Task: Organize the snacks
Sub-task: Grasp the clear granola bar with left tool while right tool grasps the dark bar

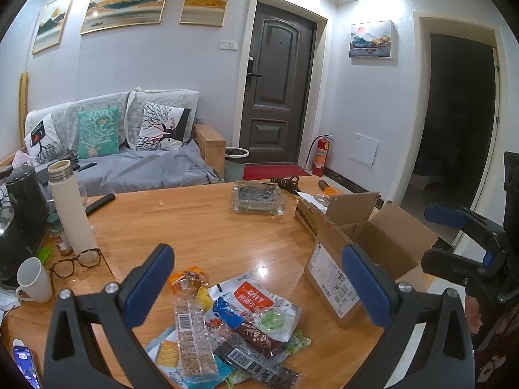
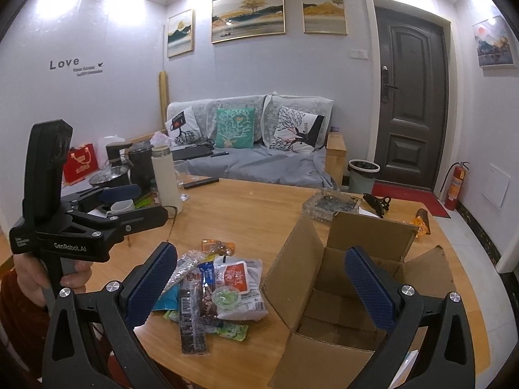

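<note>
Both grippers wide open, empty, above wooden table.
Left gripper (image 1: 258, 283) over crinkly foil/plastic snack pile (image 1: 227, 324); right gripper (image 2: 261, 287) by open corrugated cardboard box (image 2: 340, 291).

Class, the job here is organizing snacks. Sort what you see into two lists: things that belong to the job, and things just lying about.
Belongs to the job:
snack pile
open cardboard box
left tool
right tool

Just lying about:
glasses
white mug
white bottle
glass ashtray
phone
</note>
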### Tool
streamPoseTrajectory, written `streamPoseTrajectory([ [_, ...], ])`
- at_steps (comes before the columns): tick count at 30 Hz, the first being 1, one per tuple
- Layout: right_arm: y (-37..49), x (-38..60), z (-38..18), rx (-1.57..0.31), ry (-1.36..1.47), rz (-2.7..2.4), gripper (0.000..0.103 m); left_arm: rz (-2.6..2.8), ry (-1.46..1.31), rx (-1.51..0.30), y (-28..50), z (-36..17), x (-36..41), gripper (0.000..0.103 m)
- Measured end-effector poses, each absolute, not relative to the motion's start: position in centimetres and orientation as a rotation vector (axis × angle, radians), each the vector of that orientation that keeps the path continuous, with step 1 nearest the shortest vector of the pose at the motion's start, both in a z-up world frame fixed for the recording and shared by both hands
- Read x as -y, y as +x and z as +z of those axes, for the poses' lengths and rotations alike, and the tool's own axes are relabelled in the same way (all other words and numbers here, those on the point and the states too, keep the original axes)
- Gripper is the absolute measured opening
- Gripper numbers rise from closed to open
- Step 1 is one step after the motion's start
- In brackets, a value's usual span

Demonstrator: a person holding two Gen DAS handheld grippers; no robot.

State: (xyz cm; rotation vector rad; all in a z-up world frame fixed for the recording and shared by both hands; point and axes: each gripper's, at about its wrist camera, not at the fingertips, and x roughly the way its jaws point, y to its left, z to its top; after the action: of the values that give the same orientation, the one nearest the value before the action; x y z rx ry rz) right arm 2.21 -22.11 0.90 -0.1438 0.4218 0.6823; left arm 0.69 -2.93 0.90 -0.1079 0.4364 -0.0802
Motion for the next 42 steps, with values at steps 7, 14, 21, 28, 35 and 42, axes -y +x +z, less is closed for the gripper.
streamPoseTrajectory([
  [7, 2.1, 22.3, 0.9, -0.408, -0.145, 0.671, 0.103, -0.098, -0.108, -0.438, 0.8, 0.7, 3.1, 0.102],
  [14, -0.7, 21.0, 1.8, -0.342, -0.235, 0.661, 0.079, -0.191, -0.128, -0.431, 0.9, 0.3, 2.4, 0.102],
  [21, -2.3, 18.2, -0.8, -0.427, -0.231, 0.775, 0.054, -0.224, -0.084, -0.443, 0.5, -1.7, 0.2, 0.103],
  [28, -0.6, 14.7, -8.4, -0.632, -0.223, 0.85, 0.052, -0.195, -0.051, -0.558, 0.2, -6.0, -2.7, 0.102],
  [35, 2.5, 12.4, -14.5, -0.793, -0.188, 0.872, 0.052, -0.195, -0.11, -0.692, 1.6, -10.6, -4.1, 0.102],
  [42, 3.1, 10.6, -16.9, -0.823, -0.223, 0.9, 0.052, -0.19, -0.111, -0.766, 3.4, -13.0, -3.4, 0.095],
])
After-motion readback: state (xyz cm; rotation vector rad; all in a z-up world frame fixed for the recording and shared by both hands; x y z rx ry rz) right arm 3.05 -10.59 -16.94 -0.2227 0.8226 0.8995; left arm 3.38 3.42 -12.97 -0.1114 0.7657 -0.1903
